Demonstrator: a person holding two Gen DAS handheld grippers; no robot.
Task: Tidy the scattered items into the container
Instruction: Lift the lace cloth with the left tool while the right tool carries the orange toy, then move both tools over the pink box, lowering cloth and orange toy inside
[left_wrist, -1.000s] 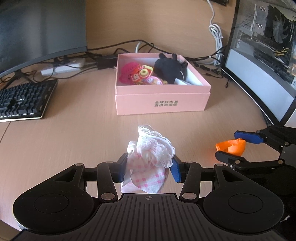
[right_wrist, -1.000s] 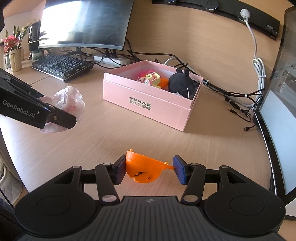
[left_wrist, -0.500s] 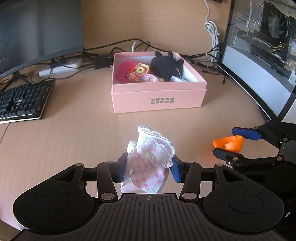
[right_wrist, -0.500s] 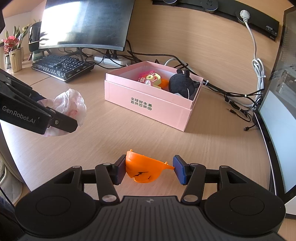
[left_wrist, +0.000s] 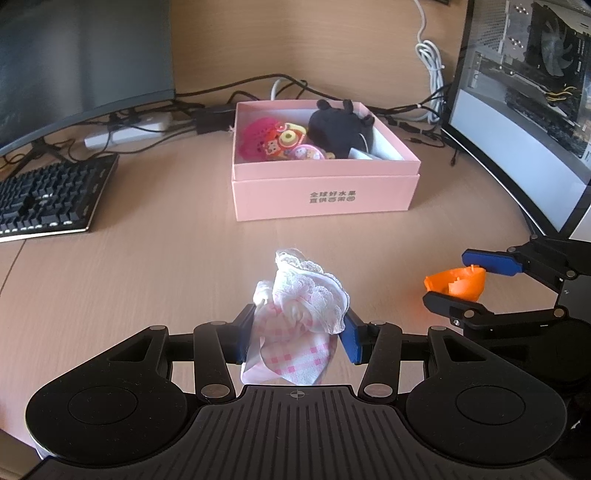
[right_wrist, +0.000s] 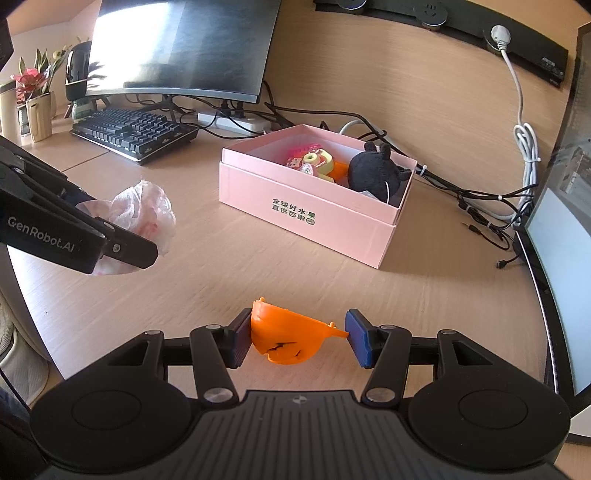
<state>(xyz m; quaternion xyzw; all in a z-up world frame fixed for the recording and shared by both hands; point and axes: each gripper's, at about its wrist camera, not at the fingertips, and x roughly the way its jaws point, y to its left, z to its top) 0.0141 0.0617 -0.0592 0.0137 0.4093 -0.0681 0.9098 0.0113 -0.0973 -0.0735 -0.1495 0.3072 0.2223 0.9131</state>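
L claw (left_wrist: 300, 332) pinches soft, light pink-checked lace cloth bundle (left_wrist: 301, 317) mid-bunch; R claw (right_wrist: 298, 338) clamps rigid, slippery orange plastic shell piece (right_wrist: 290, 338) by rim. Both above bench, short of open pink cardboard box (left_wrist: 325, 199).

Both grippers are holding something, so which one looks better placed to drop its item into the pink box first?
Probably the left gripper: its cloth bundle faces the pink box straight ahead. The right gripper, with the orange piece, sits off to the side.
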